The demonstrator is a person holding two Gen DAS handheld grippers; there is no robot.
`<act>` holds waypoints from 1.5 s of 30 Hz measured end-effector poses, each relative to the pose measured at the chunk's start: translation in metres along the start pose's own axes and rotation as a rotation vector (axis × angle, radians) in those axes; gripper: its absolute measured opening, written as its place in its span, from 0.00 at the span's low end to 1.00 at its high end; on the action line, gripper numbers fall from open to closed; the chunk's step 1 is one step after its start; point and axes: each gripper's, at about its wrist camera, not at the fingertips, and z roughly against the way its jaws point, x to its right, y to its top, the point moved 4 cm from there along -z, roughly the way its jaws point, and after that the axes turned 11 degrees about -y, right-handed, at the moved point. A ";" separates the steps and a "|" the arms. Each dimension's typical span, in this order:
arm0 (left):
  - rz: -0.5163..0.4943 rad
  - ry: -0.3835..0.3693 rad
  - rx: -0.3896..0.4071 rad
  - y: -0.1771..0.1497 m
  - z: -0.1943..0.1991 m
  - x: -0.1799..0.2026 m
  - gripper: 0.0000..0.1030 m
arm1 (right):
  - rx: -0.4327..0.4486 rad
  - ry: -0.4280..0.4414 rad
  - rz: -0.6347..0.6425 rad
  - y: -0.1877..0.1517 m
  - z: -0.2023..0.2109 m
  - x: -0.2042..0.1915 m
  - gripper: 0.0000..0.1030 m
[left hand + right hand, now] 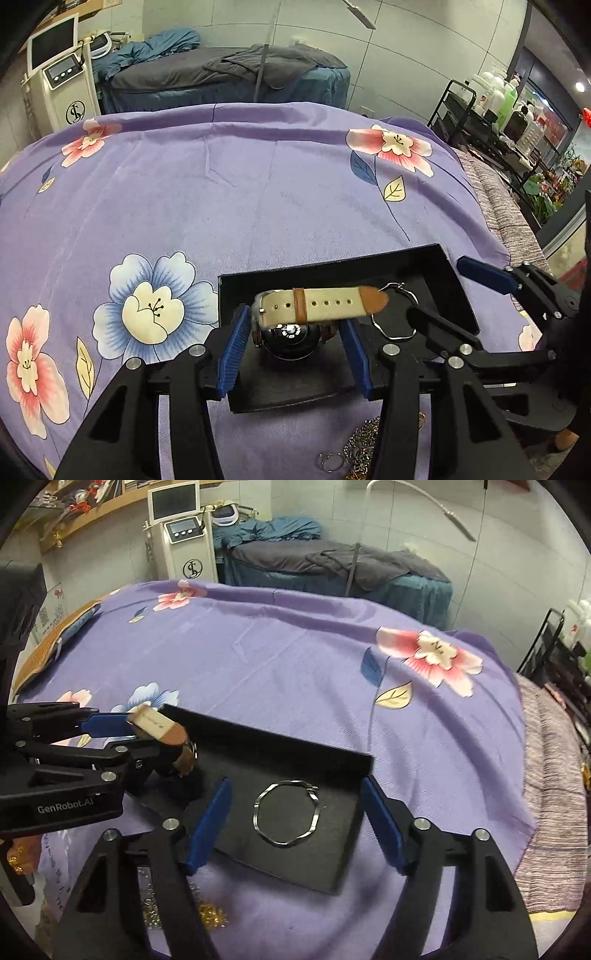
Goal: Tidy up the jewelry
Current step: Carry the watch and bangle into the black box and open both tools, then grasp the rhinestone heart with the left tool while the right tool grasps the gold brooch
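A black tray [439,266] [332,860] lies on the purple floral cloth. A watch with a cream strap and brown tip [325,302] [162,727] lies in the tray's left part. My left gripper [293,347] [140,734] stands around the watch with its blue pads on either side, open. A silver hoop bracelet [286,814] [395,314] lies flat in the tray's right part. My right gripper [295,827] [439,291] hovers open above the hoop, touching nothing.
Silver and gold chains [360,446] [207,915] and small rings [330,461] lie on the cloth [221,192] [295,664] in front of the tray. A trolley with bottles [495,110] stands at the right. A massage bed [332,565] and a machine [181,535] stand behind.
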 end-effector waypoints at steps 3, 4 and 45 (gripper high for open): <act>0.004 0.017 0.034 0.003 0.013 -0.001 0.57 | 0.003 -0.011 0.014 0.000 0.006 0.002 0.71; 0.003 0.026 0.058 0.004 0.021 -0.001 0.66 | 0.005 -0.004 0.013 -0.001 0.009 0.002 0.71; -0.094 0.007 -0.069 -0.156 0.043 0.018 0.46 | -0.131 0.099 0.066 -0.091 0.021 -0.043 0.39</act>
